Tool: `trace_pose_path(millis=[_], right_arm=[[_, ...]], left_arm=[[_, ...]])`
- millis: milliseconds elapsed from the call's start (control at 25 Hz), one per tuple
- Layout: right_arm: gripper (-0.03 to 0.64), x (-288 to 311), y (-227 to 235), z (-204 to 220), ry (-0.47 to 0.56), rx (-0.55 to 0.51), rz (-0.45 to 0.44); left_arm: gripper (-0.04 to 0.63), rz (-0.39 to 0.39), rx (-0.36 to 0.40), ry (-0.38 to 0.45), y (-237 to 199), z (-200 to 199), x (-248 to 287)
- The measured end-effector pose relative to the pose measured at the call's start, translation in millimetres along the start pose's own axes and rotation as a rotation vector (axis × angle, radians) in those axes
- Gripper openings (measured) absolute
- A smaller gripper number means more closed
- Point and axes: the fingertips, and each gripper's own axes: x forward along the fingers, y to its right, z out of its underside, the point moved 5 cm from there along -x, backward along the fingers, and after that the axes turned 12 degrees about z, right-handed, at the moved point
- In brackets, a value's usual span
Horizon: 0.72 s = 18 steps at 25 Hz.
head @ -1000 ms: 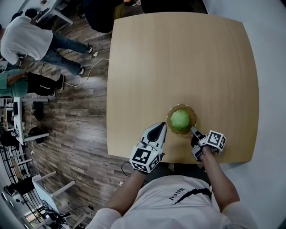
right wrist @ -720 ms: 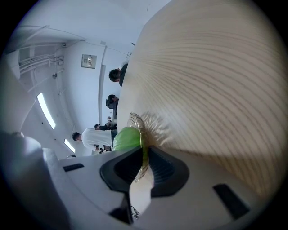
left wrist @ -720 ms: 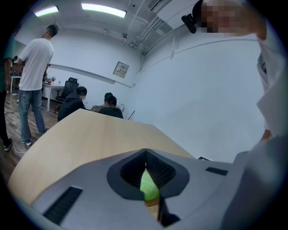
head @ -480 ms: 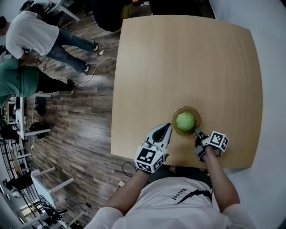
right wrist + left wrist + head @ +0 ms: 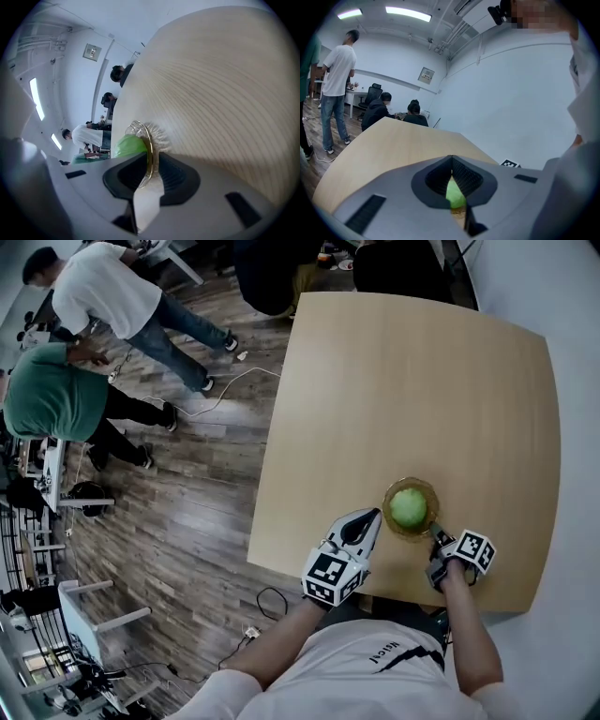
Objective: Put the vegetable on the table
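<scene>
Vegetable (image 5: pixel 408 506), round and green with no long axis, sits in a glass bowl (image 5: pixel 393 521) by the surface's (image 5: pixel 412 390) near edge in the head view. The right gripper (image 5: pixel 435 538) meets the bowl's near-right rim, and the left gripper (image 5: pixel 371 519) lies just beside its left. Bare surface stretches beyond; people (image 5: pixel 89 399) stand on the wood floor (image 5: pixel 197 512) leftward. Left gripper view: fingers pressed together, empty, vegetable just ahead. Right gripper view: fingers clamped on the bowl's rim.

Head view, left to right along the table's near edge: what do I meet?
The left gripper, shut → amber glass bowl holding the round green vegetable → right gripper, shut on the bowl's rim.
</scene>
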Motion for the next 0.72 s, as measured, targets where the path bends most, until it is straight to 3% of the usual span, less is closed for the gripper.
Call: trace_pose_path(millis=[160, 400, 720], right_arm=[[0.074, -8.2, 2.8, 4.4, 0.058, -0.048, 0.009], [0.034, -50.3, -33.8, 1.0, 0.131, -0.134, -0.023], [0.015, -80.6, -110.6, 28.4, 0.212, -0.274, -0.189]], left_arm=[[0.014, 0.003, 0.001, -0.012, 0.0, 10.2, -6.3], [0.014, 0.029, -0.001, -0.012, 19.7, -9.8, -16.1], [0.014, 0.064, -0.010, -0.020, 29.3, -12.0, -48.0]])
